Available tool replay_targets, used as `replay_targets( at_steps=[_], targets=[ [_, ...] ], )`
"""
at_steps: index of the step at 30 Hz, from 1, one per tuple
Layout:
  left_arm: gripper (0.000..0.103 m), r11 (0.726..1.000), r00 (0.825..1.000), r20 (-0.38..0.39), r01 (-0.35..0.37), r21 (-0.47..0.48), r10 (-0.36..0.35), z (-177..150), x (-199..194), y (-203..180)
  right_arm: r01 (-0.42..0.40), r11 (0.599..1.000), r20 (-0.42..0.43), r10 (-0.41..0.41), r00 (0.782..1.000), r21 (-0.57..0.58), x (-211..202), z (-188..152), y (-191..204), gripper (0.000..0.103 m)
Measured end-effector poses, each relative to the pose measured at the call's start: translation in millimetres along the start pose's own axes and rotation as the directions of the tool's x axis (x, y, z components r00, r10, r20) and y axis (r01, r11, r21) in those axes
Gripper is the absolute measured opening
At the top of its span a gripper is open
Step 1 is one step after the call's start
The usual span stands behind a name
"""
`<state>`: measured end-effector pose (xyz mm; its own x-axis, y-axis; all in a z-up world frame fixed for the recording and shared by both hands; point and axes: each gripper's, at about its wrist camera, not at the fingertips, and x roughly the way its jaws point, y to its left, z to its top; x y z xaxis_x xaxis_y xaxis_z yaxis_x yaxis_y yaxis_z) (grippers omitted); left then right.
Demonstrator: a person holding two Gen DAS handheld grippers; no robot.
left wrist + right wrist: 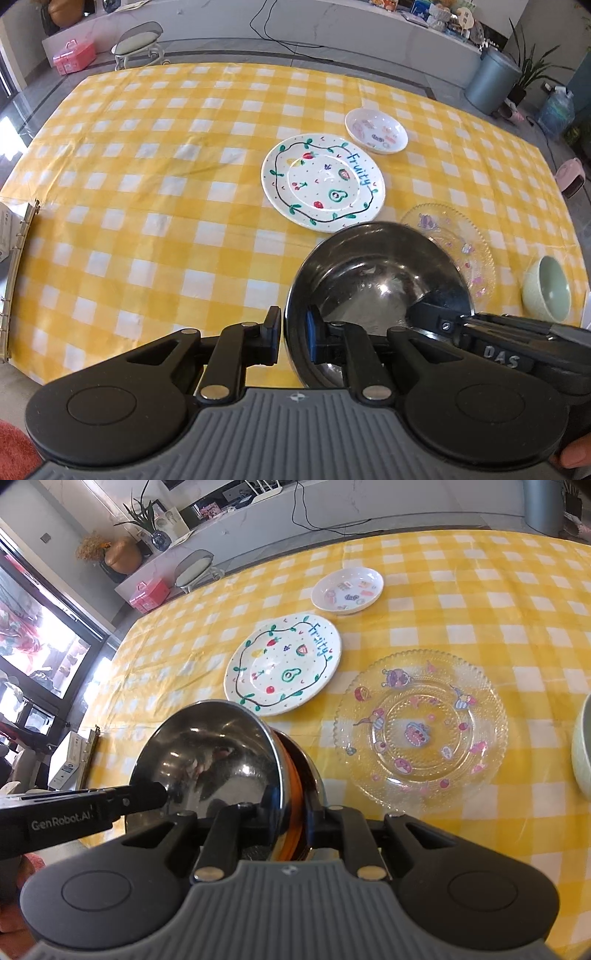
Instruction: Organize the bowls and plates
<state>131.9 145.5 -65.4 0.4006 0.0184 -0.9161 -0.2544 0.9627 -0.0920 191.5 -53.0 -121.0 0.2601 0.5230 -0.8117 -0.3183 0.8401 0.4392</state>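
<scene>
A steel bowl [369, 280] [207, 746] hangs tilted above the near edge of the table. My left gripper [293, 332] is shut on its left rim, and my right gripper [291, 812] is shut on the opposite rim. Each gripper shows in the other's view, the right gripper [432, 314] and the left gripper [155, 797]. On the cloth beyond lie a white "Fruity" plate [321, 181] [280, 664], a small white stickered dish [376, 131] [347, 587] and a clear glass plate [465, 251] [421, 731]. A pale green bowl [546, 288] [583, 749] stands at the right.
A yellow checked tablecloth [147, 184] covers the table. A ring binder [18, 266] lies at its left edge. Past the far edge stand a stool [136, 40], a pink box [74, 55] and a grey bin [491, 77].
</scene>
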Motion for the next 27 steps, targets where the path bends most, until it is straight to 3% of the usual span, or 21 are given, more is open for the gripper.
replay_targets(
  at_steps=[5, 9, 13, 15, 18, 20, 23, 27],
  targets=[
    [0.014, 0.998, 0.999, 0.025, 0.037, -0.057, -0.035, -3, 0, 9, -0.028, 1.000, 0.017, 0.028, 0.999, 0.002, -9, 1, -2, 0.023],
    [0.005, 0.997, 0.999, 0.038, 0.036, -0.063, -0.034, -2, 0, 11, -0.023, 1.000, 0.029, 0.023, 0.999, -0.004, -13, 0, -1, 0.023],
    [0.004, 0.996, 0.998, 0.028, 0.049, -0.070, -0.047, -1, 2, 12, -0.023, 1.000, 0.032, 0.023, 0.999, 0.002, -17, -1, -2, 0.026],
    [0.004, 0.997, 0.999, 0.036, 0.033, -0.067, -0.031, -2, 2, 11, 0.007, 1.000, 0.047, -0.007, 0.999, -0.013, -20, -1, -1, 0.037],
    [0.004, 0.997, 0.999, 0.037, 0.039, -0.069, -0.036, -2, 1, 11, 0.044, 0.998, 0.089, -0.041, 0.995, -0.041, -28, -1, 1, 0.040],
    [0.004, 0.996, 0.999, 0.035, 0.042, -0.075, -0.040, -1, 1, 12, 0.047, 0.998, 0.094, -0.043, 0.995, -0.035, -28, 0, -2, 0.035],
    [0.004, 0.997, 0.999, 0.036, 0.039, -0.068, -0.037, -1, 2, 11, 0.019, 1.000, 0.073, -0.018, 0.997, -0.017, -23, 0, -6, 0.013],
    [0.004, 0.997, 0.998, 0.038, 0.044, -0.064, -0.041, -1, 1, 11, 0.009, 1.000, 0.066, -0.008, 0.998, -0.025, -20, -3, -4, 0.007]
  ],
)
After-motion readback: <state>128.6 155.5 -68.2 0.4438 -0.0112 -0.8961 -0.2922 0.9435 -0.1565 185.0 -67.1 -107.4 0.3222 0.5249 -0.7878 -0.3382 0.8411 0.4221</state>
